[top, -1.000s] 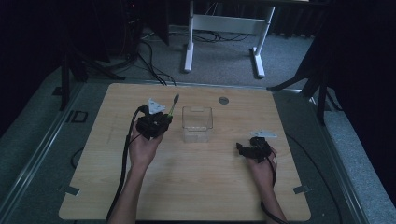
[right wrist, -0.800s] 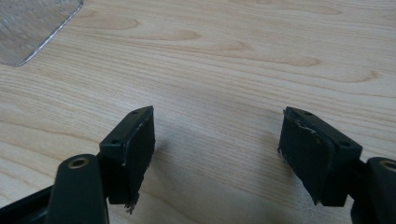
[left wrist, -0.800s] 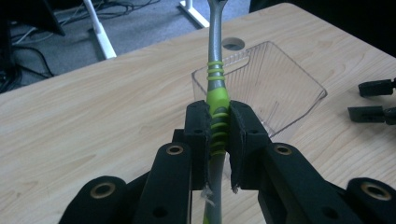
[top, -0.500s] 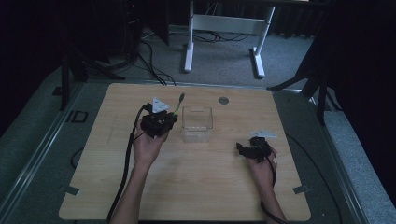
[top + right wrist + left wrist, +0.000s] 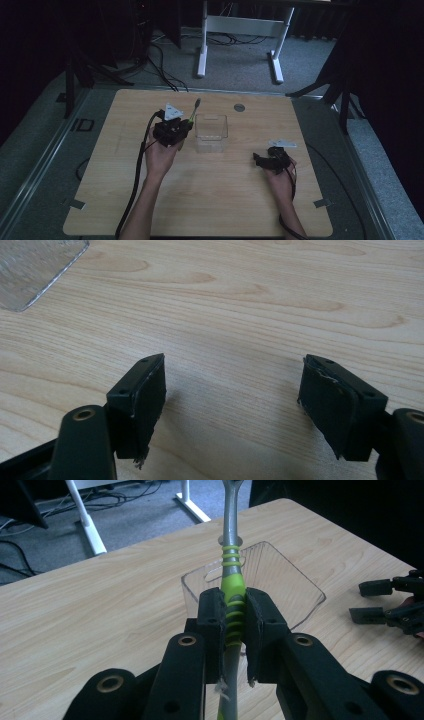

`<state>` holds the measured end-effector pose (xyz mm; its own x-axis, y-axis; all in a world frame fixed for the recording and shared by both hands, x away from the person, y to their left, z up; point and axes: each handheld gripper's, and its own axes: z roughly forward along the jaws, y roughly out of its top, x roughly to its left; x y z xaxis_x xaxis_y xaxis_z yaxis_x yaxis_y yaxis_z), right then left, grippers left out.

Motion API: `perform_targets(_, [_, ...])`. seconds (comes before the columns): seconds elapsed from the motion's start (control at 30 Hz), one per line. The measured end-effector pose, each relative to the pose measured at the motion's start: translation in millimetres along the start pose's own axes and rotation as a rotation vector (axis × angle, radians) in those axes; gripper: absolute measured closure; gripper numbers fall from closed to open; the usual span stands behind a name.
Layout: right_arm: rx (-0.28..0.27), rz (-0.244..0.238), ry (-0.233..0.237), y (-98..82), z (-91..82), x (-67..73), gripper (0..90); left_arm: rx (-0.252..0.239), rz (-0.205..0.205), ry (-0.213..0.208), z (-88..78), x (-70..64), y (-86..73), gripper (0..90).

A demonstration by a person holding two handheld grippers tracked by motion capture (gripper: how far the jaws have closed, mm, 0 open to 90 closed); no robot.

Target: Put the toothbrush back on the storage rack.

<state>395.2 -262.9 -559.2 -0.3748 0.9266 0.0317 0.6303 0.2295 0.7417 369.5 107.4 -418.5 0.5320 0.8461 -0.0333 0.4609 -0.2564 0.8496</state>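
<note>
My left gripper [image 5: 184, 126] is shut on a green and grey toothbrush [image 5: 194, 110], whose head points up and away, just left of a clear plastic box [image 5: 211, 133]. In the left gripper view the pads clamp the ribbed green grip of the toothbrush [image 5: 231, 575], with the left gripper [image 5: 234, 607] hovering at the near rim of the clear box [image 5: 295, 587]. My right gripper [image 5: 257, 160] rests low on the table to the right of the box, open with nothing between its fingers. The right gripper [image 5: 232, 390] shows only bare wood between its jaws.
The wooden table [image 5: 215, 200] has a small round grommet [image 5: 239, 107] near its far edge. A corner of the clear box [image 5: 35, 265] lies ahead and left of the right gripper. The right gripper [image 5: 367, 600] shows beyond the box. A white desk frame [image 5: 240, 30] stands behind the table.
The left gripper has drifted slightly right toward the clear box, still holding the toothbrush. The right gripper has stayed in place.
</note>
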Motion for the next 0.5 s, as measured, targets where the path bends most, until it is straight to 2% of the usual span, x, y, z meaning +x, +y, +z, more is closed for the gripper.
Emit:
perform_targets(0.23, [0.000, 0.000, 0.000, 0.0, 0.0, 0.0, 26.7, -0.014, 0.009, -0.009, 2.9, -3.2, 2.1, 78.8])
perform_targets(0.5, [0.000, 0.001, 0.000, 0.0, 0.0, 0.1, 26.8, -0.037, 0.000, -0.030, 4.3, -5.1, 4.3, 78.8])
